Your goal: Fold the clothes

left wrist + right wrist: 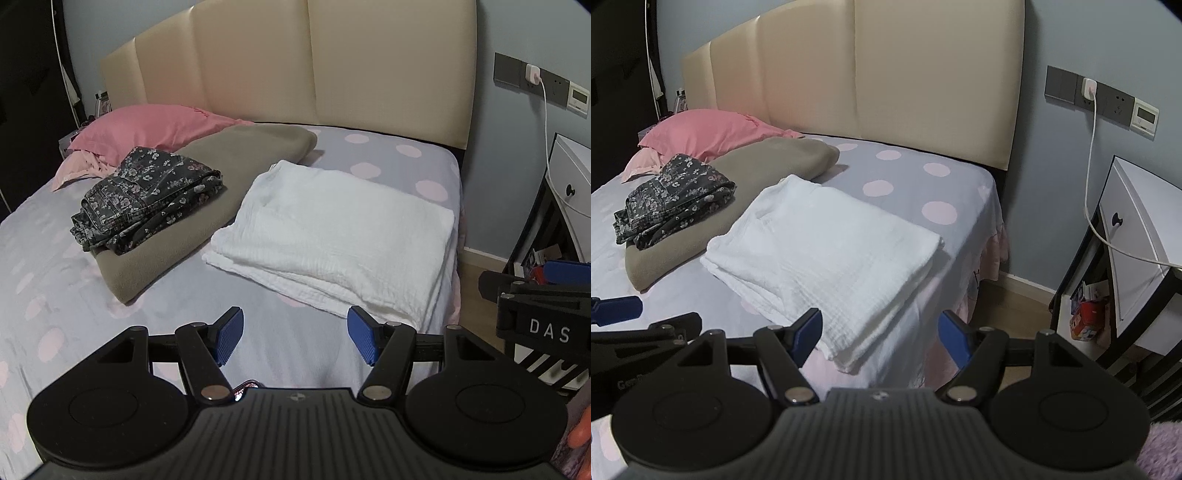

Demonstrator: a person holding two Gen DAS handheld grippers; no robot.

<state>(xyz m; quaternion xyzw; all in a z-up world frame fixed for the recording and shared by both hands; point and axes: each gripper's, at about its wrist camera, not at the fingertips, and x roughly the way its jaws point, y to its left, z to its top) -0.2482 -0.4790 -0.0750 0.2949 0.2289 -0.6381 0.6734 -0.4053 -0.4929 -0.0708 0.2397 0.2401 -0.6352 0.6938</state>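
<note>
- At the centre of both frames, a white garment [332,236] is seen lying folded flat on the bed [388,155], near its right edge.
- At the lower edge, the left gripper [294,334] and the right gripper [881,334] are held wide apart, with nothing between the fingers.
- At the upper left, a floral garment [147,195] is seen bunched on a grey blanket [236,173]; it is perhaps only loosely folded.
- The white fold is judged done; next, the floral piece would need to be reached and spread flat.

White folded cloth [332,236], dark floral garment [147,199], pink pillow [147,125], pink-dotted lilac sheet [388,155].
</note>
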